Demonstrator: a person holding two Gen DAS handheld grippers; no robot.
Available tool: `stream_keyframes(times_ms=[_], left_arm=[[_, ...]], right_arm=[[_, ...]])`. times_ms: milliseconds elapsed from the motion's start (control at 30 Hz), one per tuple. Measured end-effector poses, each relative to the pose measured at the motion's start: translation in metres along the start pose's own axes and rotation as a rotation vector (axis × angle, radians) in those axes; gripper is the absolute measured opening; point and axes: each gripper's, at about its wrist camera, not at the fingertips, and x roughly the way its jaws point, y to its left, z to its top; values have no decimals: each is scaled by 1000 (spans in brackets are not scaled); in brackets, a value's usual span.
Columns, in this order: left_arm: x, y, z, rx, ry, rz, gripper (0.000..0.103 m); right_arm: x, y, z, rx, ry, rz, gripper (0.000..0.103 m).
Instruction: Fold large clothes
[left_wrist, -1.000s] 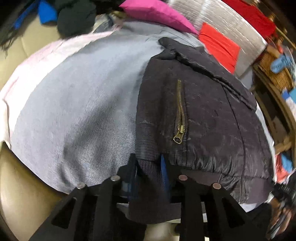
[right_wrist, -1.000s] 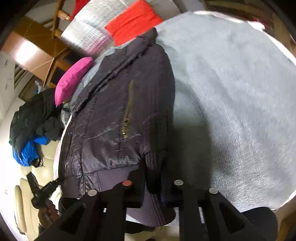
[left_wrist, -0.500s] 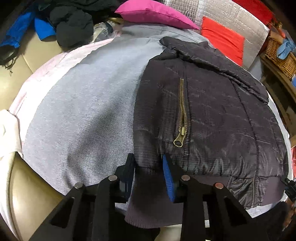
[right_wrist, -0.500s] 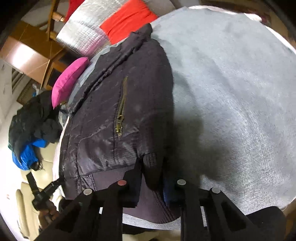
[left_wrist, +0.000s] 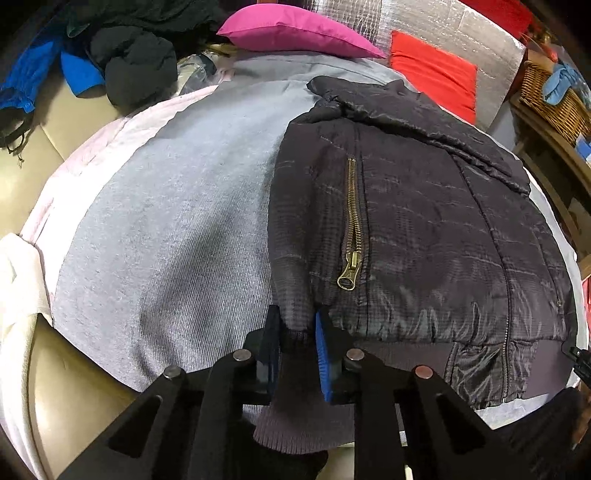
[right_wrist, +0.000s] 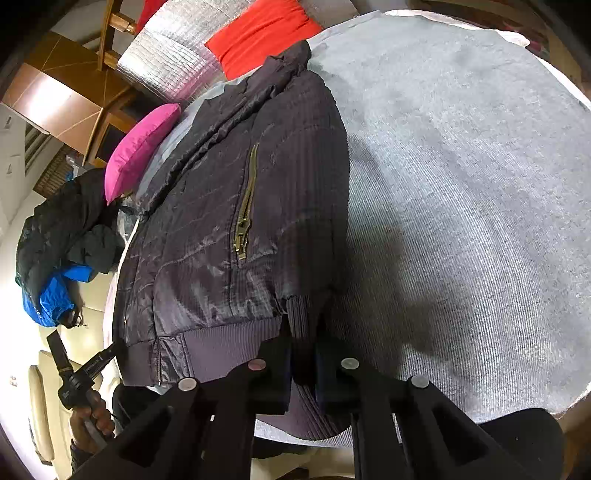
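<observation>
Both grippers' fingers nearly closed, left gripper (left_wrist: 295, 332) and right gripper (right_wrist: 303, 343) apparently pinching jacket (left_wrist: 406, 221) cuffs.

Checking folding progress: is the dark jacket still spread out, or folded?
Partly folded. The jacket lies narrowed on the grey sheet, its sides tucked in, and both claws, left and right, grip its ribbed hem.

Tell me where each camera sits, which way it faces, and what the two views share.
Left wrist: on the left gripper, looking forward over the dark jacket; that gripper shows, clamped on its hem.
Right wrist: on the right gripper, facing across the jacket; that gripper and a hand on a handle show.
Shared: jacket, brass zip, pink pillow, grey cloth.
</observation>
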Motion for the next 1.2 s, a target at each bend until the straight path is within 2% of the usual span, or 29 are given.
stream_keyframes(times_ms=[300, 400, 467, 500, 567, 600, 633, 700, 733, 767, 800, 833, 933, 1067, 1200], left_arm=[[-5, 6, -5, -11, 15, -35, 19], [0, 11, -2, -39, 26, -39, 23], [1, 14, -1, -69, 25, -53, 31], [2, 15, -1, -79, 25, -61, 32], [2, 13, -1, -81, 29, -64, 43], [3, 11, -1, -80, 36, -66, 48], [4, 9, -1, -79, 37, -75, 51], [4, 4, -4, -57, 25, -63, 51], [5, -1, -5, -28, 21, -41, 48], [5, -3, -6, -12, 18, -21, 35], [6, -4, -6, -1, 15, 5, 29], [5, -2, -6, 0, 15, 8, 21], [-3, 3, -5, -5, 8, -26, 16], [-20, 2, -3, 21, -29, -42, 15], [-25, 5, -3, 21, -23, -50, 15]], right_arm=[[-10, -3, 4, -9, 19, 11, 10], [-7, -11, 13, 19, 26, 35, 15], [-4, -10, 14, 21, 25, 26, 18], [-3, -8, 15, 9, 19, 14, 21], [0, -7, 15, 4, 18, 12, 35], [2, -7, 15, 10, 21, 13, 56], [3, -7, 15, 16, 19, 13, 69], [5, -3, 13, 0, 7, 15, 69], [5, -1, 11, -10, 6, 13, 67], [6, 1, 10, -22, 6, 20, 61], [8, 2, 10, -25, 14, 21, 30], [11, 2, 9, -21, 25, -1, 21], [10, 2, 8, -25, 28, -14, 13], [3, 12, 8, -68, 28, -37, 11], [-5, 18, 8, -105, 33, -46, 10]])
